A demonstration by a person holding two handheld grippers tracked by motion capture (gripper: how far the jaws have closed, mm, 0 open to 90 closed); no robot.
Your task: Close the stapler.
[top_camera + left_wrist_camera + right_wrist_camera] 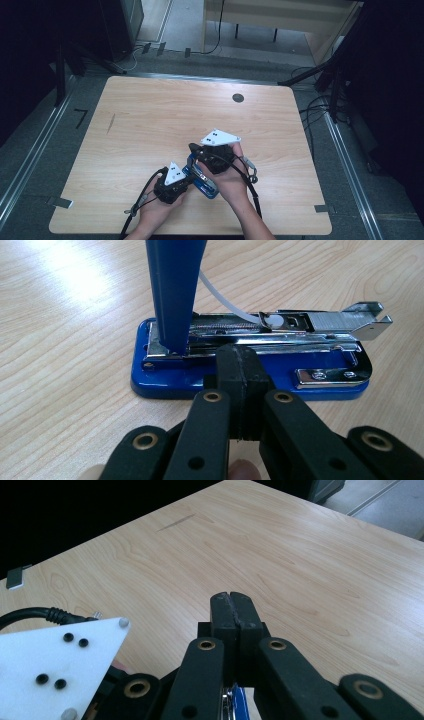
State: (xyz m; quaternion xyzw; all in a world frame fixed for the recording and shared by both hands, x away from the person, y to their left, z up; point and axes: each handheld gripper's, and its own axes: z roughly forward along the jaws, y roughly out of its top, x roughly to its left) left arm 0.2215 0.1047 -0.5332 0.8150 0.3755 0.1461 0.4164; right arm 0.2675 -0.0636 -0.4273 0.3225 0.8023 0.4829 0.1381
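At the near edge of the wooden tabletop (150, 120), the person's forearms are coming in from below, each hand gripping a set of tongs. The left tongs (172, 184) are sitting low and nearest the person, with the grey three-cornered plate (174, 173) on top and a cable trailing back toward the tabletop's near edge. In the left gripper view, the left tongs (239, 371) are showing their black jaws pressed together with nothing between them, their tips hovering just in front of the blue stapler (250, 367).

The stapler (200, 179) is lying on the tabletop between the two hands, in the near middle part of it. Its blue top arm (175, 290) is standing swung up from the hinge end, leaving the shiny metal staple channel (280, 325) lying open along the blue base, and a thin white strip (225, 297) is curving up from the channel behind the arm.

Just beyond it, the right tongs (197, 148) are being held above the stapler's far end, their own grey plate facing upward. In the right gripper view, the right tongs (232, 611) are also pressed together and pinching nothing, pointing out over bare wood.

Farther off, a small dark round spot (238, 98) is sitting near the tabletop's far edge.
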